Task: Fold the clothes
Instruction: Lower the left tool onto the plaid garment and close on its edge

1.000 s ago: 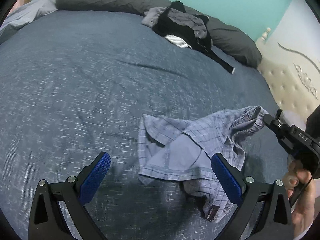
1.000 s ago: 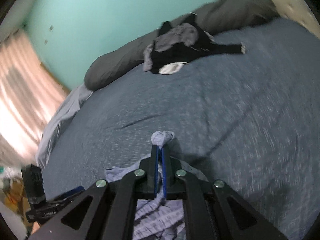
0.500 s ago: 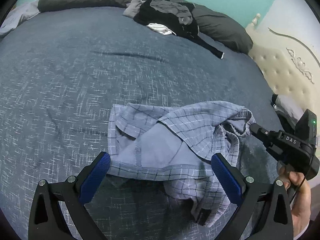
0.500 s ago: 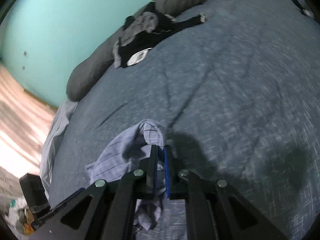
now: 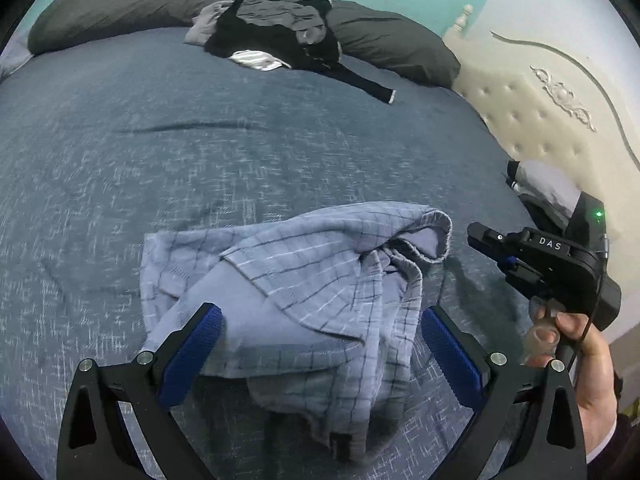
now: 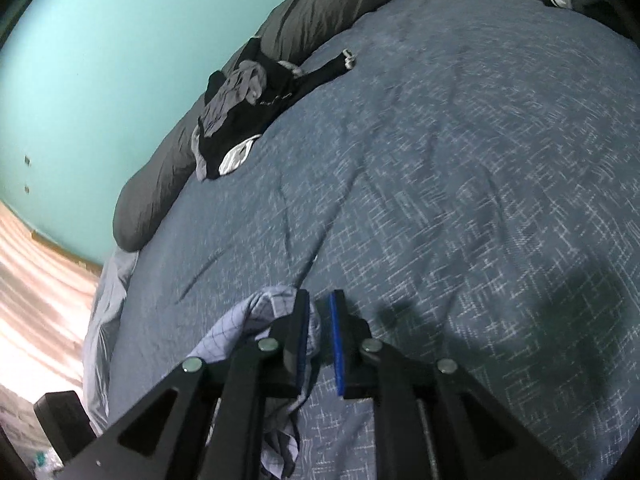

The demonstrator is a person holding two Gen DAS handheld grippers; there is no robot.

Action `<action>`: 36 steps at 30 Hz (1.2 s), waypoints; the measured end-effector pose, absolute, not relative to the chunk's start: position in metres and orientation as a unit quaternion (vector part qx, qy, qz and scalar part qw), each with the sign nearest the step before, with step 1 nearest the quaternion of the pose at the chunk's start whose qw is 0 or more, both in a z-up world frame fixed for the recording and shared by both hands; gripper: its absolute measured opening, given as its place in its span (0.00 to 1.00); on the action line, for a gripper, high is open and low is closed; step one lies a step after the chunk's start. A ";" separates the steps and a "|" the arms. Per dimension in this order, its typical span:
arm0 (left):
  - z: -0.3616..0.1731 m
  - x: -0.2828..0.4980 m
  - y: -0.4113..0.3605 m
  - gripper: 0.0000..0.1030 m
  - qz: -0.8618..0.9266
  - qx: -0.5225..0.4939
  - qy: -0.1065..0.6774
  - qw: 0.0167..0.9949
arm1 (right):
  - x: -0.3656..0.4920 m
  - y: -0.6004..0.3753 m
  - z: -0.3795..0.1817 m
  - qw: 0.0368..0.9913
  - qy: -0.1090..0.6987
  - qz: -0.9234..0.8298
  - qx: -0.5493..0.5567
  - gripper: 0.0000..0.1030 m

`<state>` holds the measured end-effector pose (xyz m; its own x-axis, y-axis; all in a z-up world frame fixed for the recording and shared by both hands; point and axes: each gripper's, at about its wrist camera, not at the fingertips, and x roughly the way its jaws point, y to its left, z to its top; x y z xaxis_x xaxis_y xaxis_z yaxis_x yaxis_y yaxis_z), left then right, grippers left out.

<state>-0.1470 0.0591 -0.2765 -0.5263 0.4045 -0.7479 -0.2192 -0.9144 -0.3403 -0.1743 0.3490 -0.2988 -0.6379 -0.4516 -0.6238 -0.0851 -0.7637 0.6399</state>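
Nearest you, in the left wrist view, the left claw (image 5: 320,344) stands wide open, holding nothing. Its blue pads frame the lower centre of the frame, one on each side of the crumpled plaid garment (image 5: 304,288). The pads do not press on the cloth.

The plaid garment lies in a loose heap on the blue bedspread (image 5: 240,152), lower centre of the frame, with layers overlapping unevenly and a hem curled up at its right edge. No clean fold line is visible. Judge it as not yet folded; you still have to spread and flatten it before any fold.

At the right edge of the same view, your right hand (image 5: 576,344) holds the right claw (image 6: 320,328). In the right wrist view its jaws are opening, a narrow gap between the pads, with an edge of the plaid garment lying in that gap against the left pad. It appears to be releasing the cloth, not gripping it.

Farther off, upper centre of the left wrist frame, a pile of dark clothes (image 5: 276,32) rests against the grey pillows (image 5: 120,8). It is unfolded, so most of the task remains.
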 end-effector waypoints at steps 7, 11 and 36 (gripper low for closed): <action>-0.285 -0.155 0.077 0.99 0.860 -0.473 -0.078 0.176 | -0.176 0.354 -0.301 0.106 -0.335 -0.840 0.413 0.12; -0.283 -0.154 0.086 0.98 0.860 -0.471 -0.061 0.187 | -0.174 0.350 -0.300 0.103 -0.334 -0.841 0.414 0.15; -0.300 -0.157 0.109 0.30 0.850 -0.492 -0.009 0.191 | -0.173 0.363 -0.303 0.100 -0.328 -0.841 0.418 0.21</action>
<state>-0.1572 0.1087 -0.2999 -0.4436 0.3331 -0.8320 -0.3159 -0.9269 -0.2026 -0.1732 0.3634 -0.3033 -0.6308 -0.4431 -0.6370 -0.1049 -0.7647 0.6358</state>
